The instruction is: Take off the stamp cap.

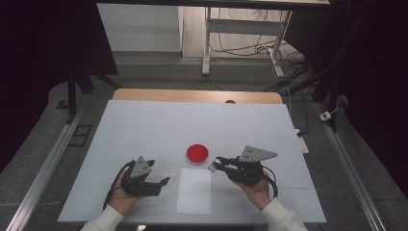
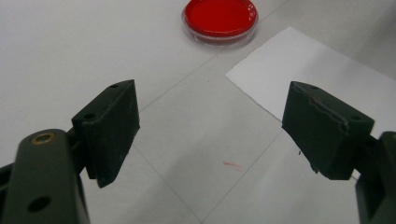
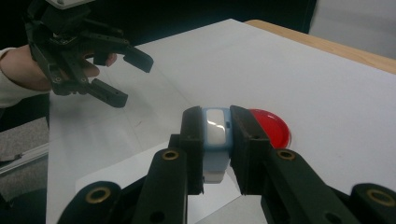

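My right gripper (image 3: 217,135) clamped on small pale-blue plastic block with white face (image 3: 215,133), held between both pads above white table cover (image 1: 144,125), just right of round red-filled clear dish (image 1: 197,153). Block tip hangs over top edge of white paper sheet (image 1: 194,192). My left gripper (image 2: 210,135) spread wide, nothing between jaws, above table left of sheet, well apart from dish.

Even light falls on my white table (image 1: 144,125) from above, the room around it nearly black. Shadows are faint. My near jaws blur, a glare spot sits on the pale blue block (image 3: 215,135), grain throughout.
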